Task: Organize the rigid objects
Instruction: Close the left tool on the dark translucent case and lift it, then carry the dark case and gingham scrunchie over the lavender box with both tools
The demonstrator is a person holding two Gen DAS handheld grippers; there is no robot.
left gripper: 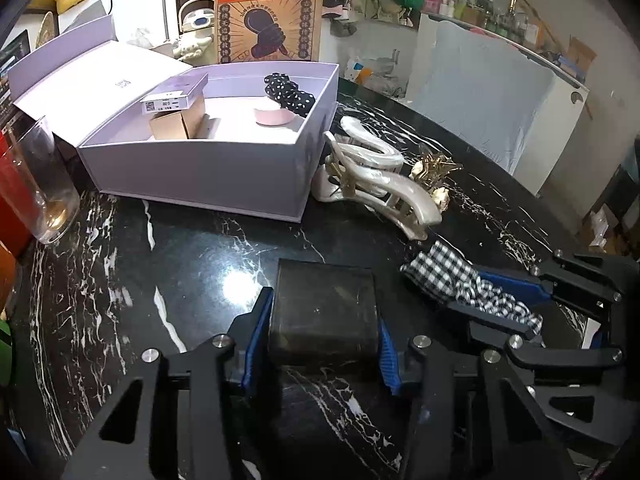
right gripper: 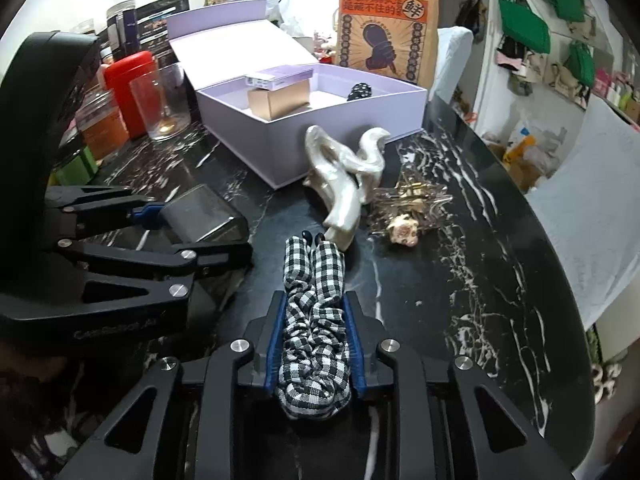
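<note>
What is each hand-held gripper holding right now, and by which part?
Left hand-held gripper: dark metal box, clamped by its two sides. Right hand-held gripper: checkered hair clip, pinched around its gathered fabric end.

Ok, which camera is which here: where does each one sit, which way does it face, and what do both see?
Left wrist: sits behind the left gripper, facing forward over the black marble table to the lilac box; its jaws clamp a dark metal box; the right gripper enters from the right.
Right wrist: sits behind the right gripper, facing the same box; its jaws clamp a gingham hair clip; the left gripper enters from the left.
Shared: lilac box, pearly claw clips, gold star clip, drinking glass, paper bag.
</note>
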